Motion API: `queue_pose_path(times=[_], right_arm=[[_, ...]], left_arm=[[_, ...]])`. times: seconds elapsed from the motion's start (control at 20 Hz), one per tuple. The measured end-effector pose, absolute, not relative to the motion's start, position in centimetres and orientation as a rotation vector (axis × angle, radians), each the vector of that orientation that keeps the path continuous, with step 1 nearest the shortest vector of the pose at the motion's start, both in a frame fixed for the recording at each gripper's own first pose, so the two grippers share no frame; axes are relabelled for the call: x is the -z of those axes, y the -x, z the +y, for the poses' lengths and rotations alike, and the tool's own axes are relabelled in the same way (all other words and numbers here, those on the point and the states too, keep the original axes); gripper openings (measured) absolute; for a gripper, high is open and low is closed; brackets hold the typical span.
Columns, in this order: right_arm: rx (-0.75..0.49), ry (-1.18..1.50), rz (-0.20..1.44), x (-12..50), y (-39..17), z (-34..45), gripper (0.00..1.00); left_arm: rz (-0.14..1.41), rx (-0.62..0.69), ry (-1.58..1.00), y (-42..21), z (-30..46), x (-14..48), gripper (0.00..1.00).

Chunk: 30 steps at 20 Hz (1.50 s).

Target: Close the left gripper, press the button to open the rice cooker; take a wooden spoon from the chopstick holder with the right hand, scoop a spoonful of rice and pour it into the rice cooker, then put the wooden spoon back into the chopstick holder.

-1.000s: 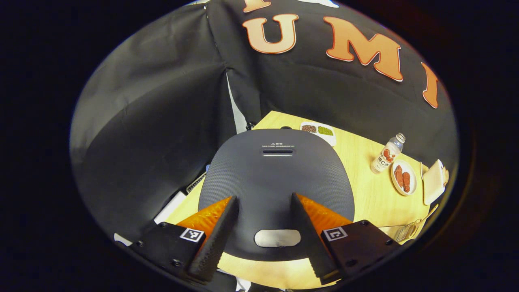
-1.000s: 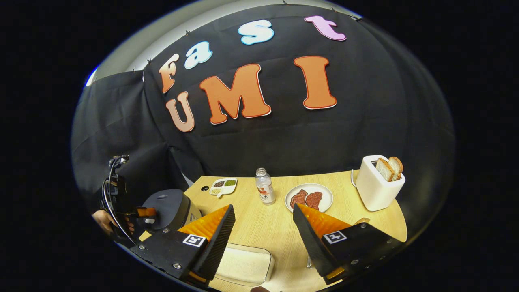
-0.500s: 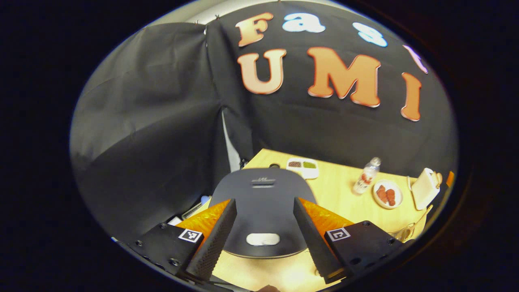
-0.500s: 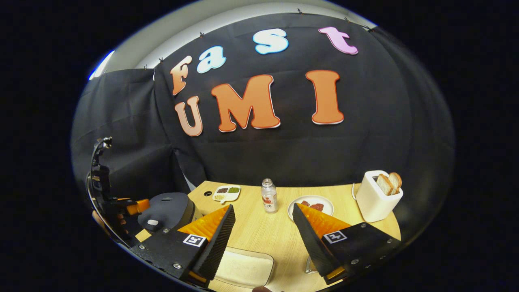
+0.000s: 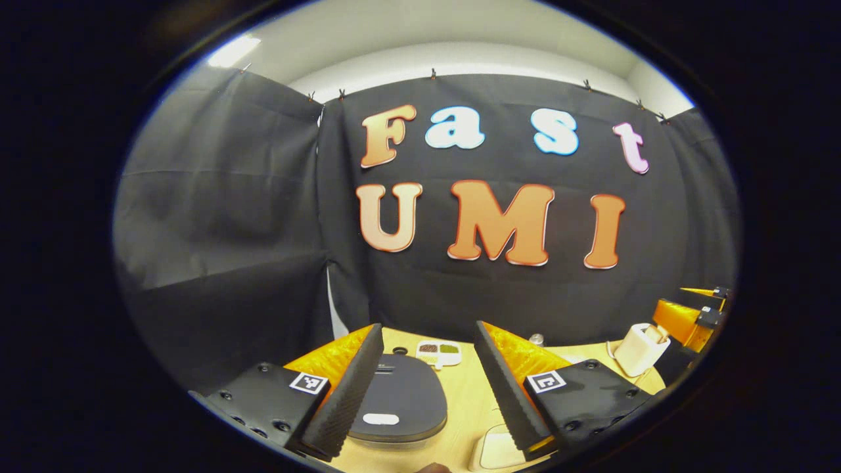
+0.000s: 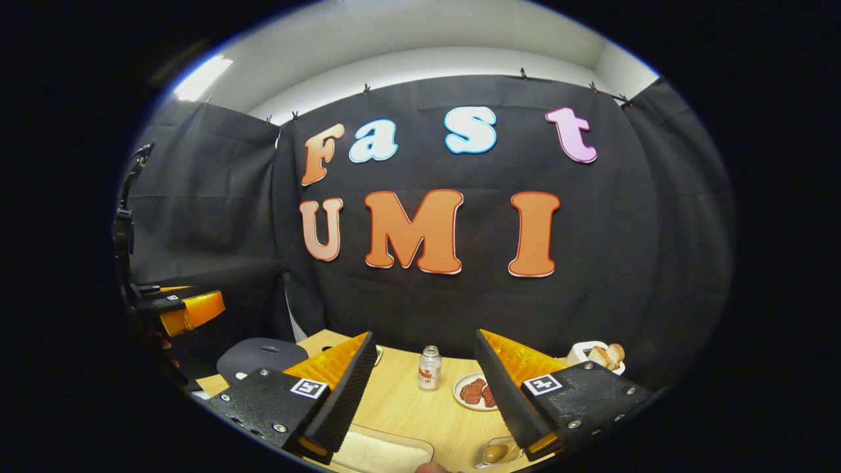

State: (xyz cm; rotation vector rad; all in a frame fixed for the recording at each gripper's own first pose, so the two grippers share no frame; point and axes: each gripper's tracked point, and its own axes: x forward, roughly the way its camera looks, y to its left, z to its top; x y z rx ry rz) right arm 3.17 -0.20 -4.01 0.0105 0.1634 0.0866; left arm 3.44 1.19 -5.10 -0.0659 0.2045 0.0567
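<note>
Both grippers are up high above the desk (image 5: 463, 401) right now, pointing pretty much level at the booth's back wall rather than down at anything.

The left gripper (image 5: 427, 384) has its jaws spread wide with nothing between them. Down below it, in the left gripper view, you can see the rice cooker (image 5: 401, 406) on the desk, lid closed, with the pale oval button (image 5: 380, 418) at the near edge of the lid. The gripper isn't touching it, it's well above. In the right gripper view the same gripper shows at the far left (image 6: 181, 309), raised over the cooker (image 6: 259, 355).

The right gripper (image 6: 424, 387) is also wide open and holding nothing. Under it sits a flat container of rice (image 6: 384, 454) at the near edge of the desk, and a small clear container (image 6: 496, 452) just right of that; can't tell what's in it. I can't make out the wooden spoon or the chopstick holder.

Farther back there's a bottle (image 6: 429, 368), a plate with meat (image 6: 474, 391), a white toaster with bread (image 6: 594, 355) and a little divided dish (image 5: 439, 351).
</note>
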Motion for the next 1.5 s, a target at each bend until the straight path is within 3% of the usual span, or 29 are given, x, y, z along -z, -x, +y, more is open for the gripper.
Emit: queue_pose_path(times=[0.15,0.2,0.3,0.4,0.45,0.5,0.55,0.6,0.75,0.8,0.85,1.0,1.05,1.1,1.5], right_arm=[[-0.094,0.011,0.119,3.2,-2.6,0.0,0.93],[-0.092,0.014,0.116,3.1,-2.4,0.0,0.88],[-0.085,0.01,0.114,3.1,-2.2,-0.1,0.98],[-0.063,0.008,0.114,3.5,-1.7,-1.2,0.93],[-0.057,0.0,0.117,3.6,-1.6,-1.4,0.97],[-0.057,-0.01,0.117,3.5,-1.5,-1.5,0.93],[-0.054,-0.016,0.114,3.5,-1.3,-1.7,0.97],[-0.053,-0.019,0.112,3.5,-1.3,-2.0,0.93],[-0.053,-0.019,0.115,3.8,-1.2,-2.1,0.93],[-0.045,-0.018,0.116,3.9,-1.2,-2.4,0.93],[-0.045,-0.019,0.116,3.9,-1.2,-2.4,0.93],[-0.044,-0.017,0.109,3.6,-1.2,-2.6,0.93],[-0.043,-0.018,0.103,3.3,-1.3,-2.6,0.97],[-0.047,-0.02,0.096,3.1,-1.3,-2.5,0.93],[-0.071,-0.015,0.068,1.8,-1.7,-1.5,0.93]], left_arm=[[0.168,-0.04,0.088,-2.4,0.5,4.0,1.0],[0.146,-0.033,0.082,-2.3,0.6,3.6,1.0],[0.111,-0.021,0.048,-1.7,0.2,3.1,1.0],[0.1,-0.001,0.017,-1.4,-0.6,3.2,0.97],[0.1,0.009,0.014,-1.2,-1.0,3.3,0.96],[0.098,0.016,0.01,-1.2,-1.3,3.2,0.95],[0.088,0.028,0.003,-1.2,-1.6,3.1,0.93],[0.083,0.035,-0.009,-1.1,-1.9,3.1,0.92],[0.085,0.046,-0.035,-0.9,-2.3,3.4,0.88],[0.084,0.046,-0.035,-0.9,-2.4,3.4,1.0],[0.084,0.051,-0.029,-0.9,-2.6,3.2,0.88],[0.065,0.056,-0.015,-1.0,-2.9,2.0,0.92],[0.058,0.054,-0.017,-1.1,-2.7,1.8,0.93],[0.056,0.058,-0.016,-1.1,-2.8,1.8,0.95],[0.018,0.078,0.02,-1.3,-2.5,-1.3,1.0]])
